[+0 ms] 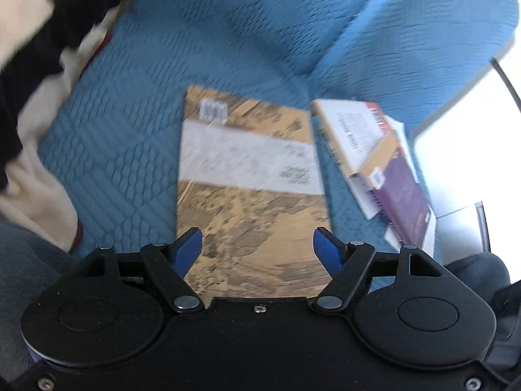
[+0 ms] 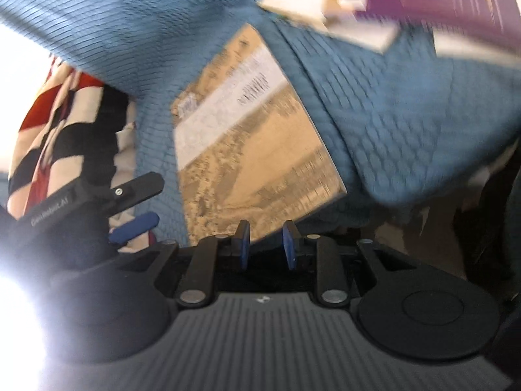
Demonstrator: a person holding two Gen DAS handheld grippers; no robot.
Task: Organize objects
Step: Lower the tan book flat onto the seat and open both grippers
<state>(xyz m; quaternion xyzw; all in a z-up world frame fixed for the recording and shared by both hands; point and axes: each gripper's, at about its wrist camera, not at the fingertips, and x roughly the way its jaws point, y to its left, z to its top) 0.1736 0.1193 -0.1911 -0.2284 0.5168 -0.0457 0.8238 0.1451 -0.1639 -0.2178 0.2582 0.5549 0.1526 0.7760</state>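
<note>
With the tan book (image 1: 250, 189) lying flat mid-way along the blue quilted cushion (image 1: 202, 49), the left gripper (image 1: 257, 247) gapes empty and the right gripper (image 2: 265, 244) stands narrowly apart, empty; next, likely, gathering the stacked books (image 1: 377, 159) near the cushion's right edge.

One tan book (image 1: 250, 189), a few stacked books (image 1: 377, 163), one blue quilt (image 1: 228, 32)

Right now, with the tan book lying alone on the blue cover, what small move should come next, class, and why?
Probably lower the open left gripper back onto the near edge of the tan book to move it toward the book pile. The book lies flat on the blue cover, apart from the pile, and neither gripper holds anything.
</note>
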